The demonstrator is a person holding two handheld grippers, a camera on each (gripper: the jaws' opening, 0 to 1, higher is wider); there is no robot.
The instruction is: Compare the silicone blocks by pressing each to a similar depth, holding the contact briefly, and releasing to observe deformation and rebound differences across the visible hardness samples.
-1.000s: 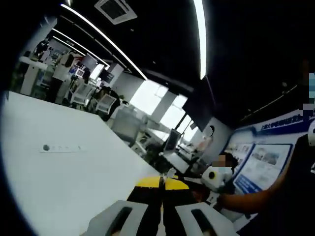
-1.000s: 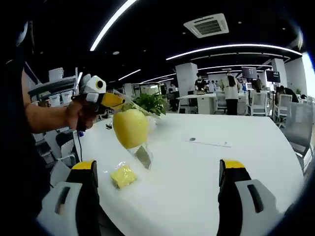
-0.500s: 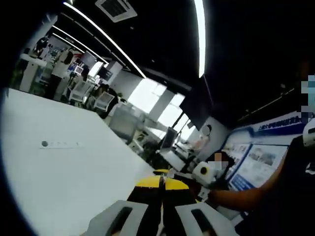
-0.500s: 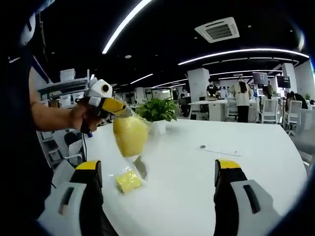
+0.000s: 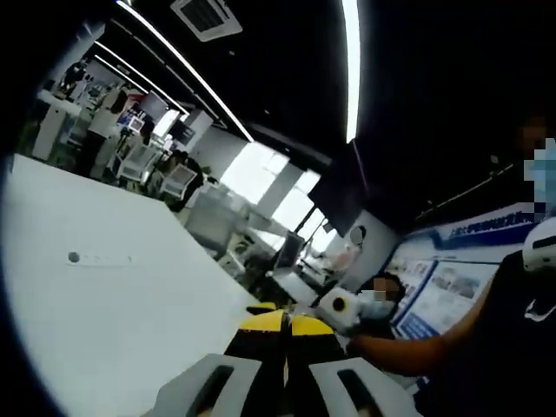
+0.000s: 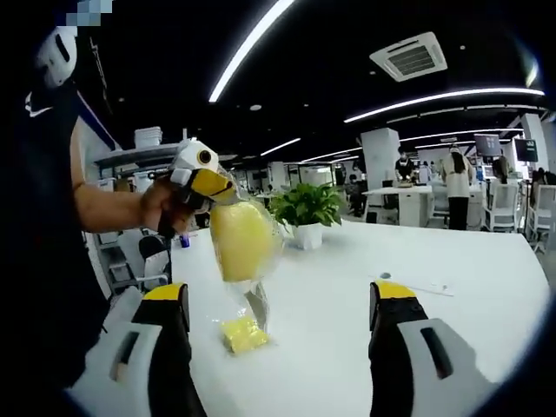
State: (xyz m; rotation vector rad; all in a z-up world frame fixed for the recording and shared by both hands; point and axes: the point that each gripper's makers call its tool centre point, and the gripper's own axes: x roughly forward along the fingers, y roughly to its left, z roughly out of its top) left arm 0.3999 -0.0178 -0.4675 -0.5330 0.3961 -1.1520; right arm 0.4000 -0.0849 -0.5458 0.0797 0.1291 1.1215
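In the right gripper view my left gripper [image 6: 207, 182], held in a person's hand, is shut on the top of a clear plastic bag [image 6: 252, 291]. A large rounded yellow silicone block [image 6: 241, 239] hangs inside the bag above the white table [image 6: 330, 347]. A small yellow block [image 6: 244, 334] lies on the table just below the bag. My right gripper [image 6: 278, 295] stands open in front of them, with nothing between its jaws. In the left gripper view the yellow-tipped left gripper [image 5: 284, 323] has its jaws pressed together, and the right gripper [image 5: 337, 306] shows beyond them in a hand.
A potted green plant [image 6: 306, 210] stands on the table behind the bag. A flat white strip [image 6: 417, 283] lies further right, and the same strip [image 5: 100, 258] shows in the left gripper view. Desks, chairs and people fill the office behind. A person's arm [image 6: 109, 208] is at left.
Both views have shifted with the hands. The bag with the large yellow block still hangs from my left gripper, now more directly over the small block. My right gripper stays open.
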